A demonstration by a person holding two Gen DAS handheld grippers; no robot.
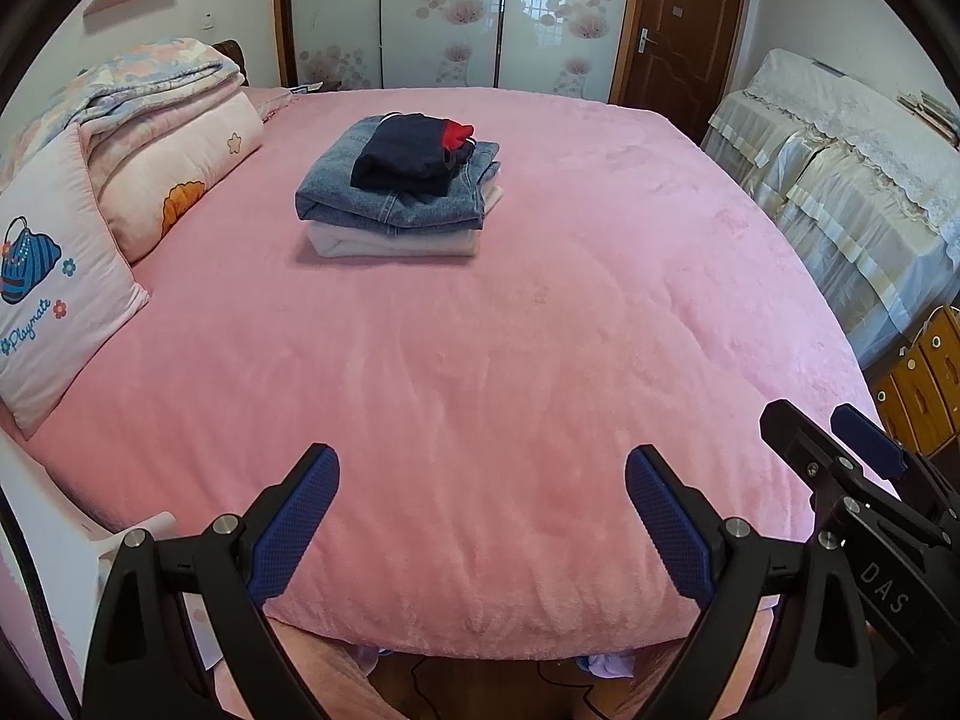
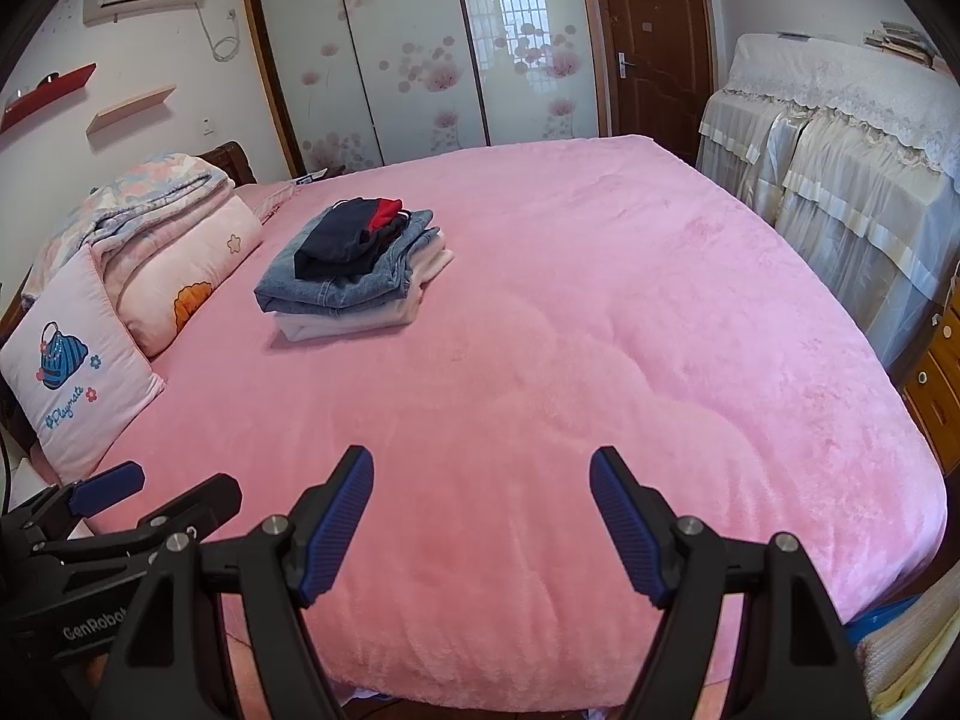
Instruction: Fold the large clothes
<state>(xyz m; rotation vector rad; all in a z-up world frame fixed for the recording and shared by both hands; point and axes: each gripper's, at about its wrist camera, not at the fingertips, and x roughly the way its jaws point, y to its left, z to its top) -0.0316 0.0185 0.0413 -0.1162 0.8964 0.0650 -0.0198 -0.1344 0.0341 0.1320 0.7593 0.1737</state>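
While both grippers hovered over the near edge of a pink bed (image 1: 540,360), neither had hold of anything: the left gripper (image 1: 483,516) and the right gripper (image 2: 482,510) each stood with jaws spread wide and only bare blanket between the blue pads. A stack of folded clothes (image 1: 399,192) lay toward the far side of the bed, well apart from both grippers and ahead of them, slightly left of centre in the right wrist view (image 2: 354,270). It held a pale garment at the bottom, blue jeans (image 1: 336,192) in the middle, and a dark navy piece with a red patch on top. Pillows and a folded quilt (image 1: 156,138) sat at the left. No unfolded garment was visible, so the folding seemed finished or between items; the next move would likely call for fetching another garment and spreading it flat on the open blanket.
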